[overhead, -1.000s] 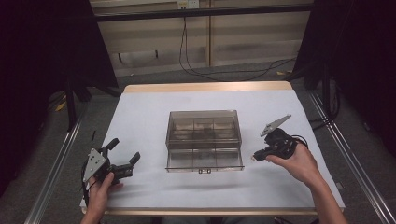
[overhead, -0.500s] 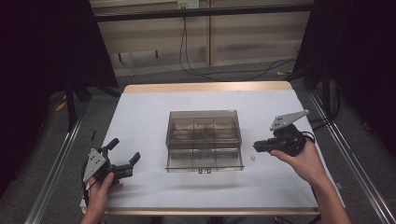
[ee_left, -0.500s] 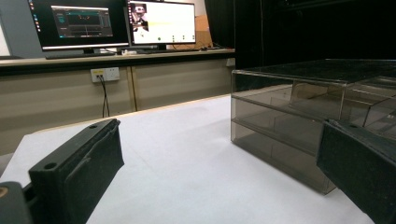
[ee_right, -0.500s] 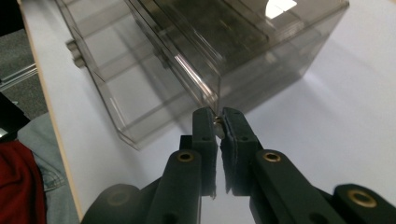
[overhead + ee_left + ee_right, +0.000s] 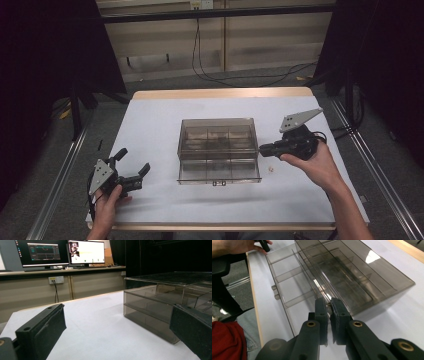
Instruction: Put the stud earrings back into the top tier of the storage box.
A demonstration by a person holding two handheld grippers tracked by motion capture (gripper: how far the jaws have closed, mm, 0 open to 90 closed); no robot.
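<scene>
Left gripper point(image 5: 131, 169) idles agape near the table's point(image 5: 150, 120) front-left corner, gripping nothing. Organizer box point(image 5: 218, 145) sits mid-table, bottom drawer point(image 5: 219, 172) pulled out toward the front edge, compartments look empty. Right gripper point(image 5: 264, 148), clenched on a tiny piece I can't identify, has lifted since earlier to the box's right side. Small bit point(image 5: 271, 169) lies beside the drawer. Loading not started.

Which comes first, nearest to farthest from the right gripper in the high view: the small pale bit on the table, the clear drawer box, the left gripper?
1. Small pale bit, on the sheet just below the right gripper.
2. Clear drawer box, at the table's middle; nearly as close.
3. Left gripper, across the table at its left edge.
</scene>
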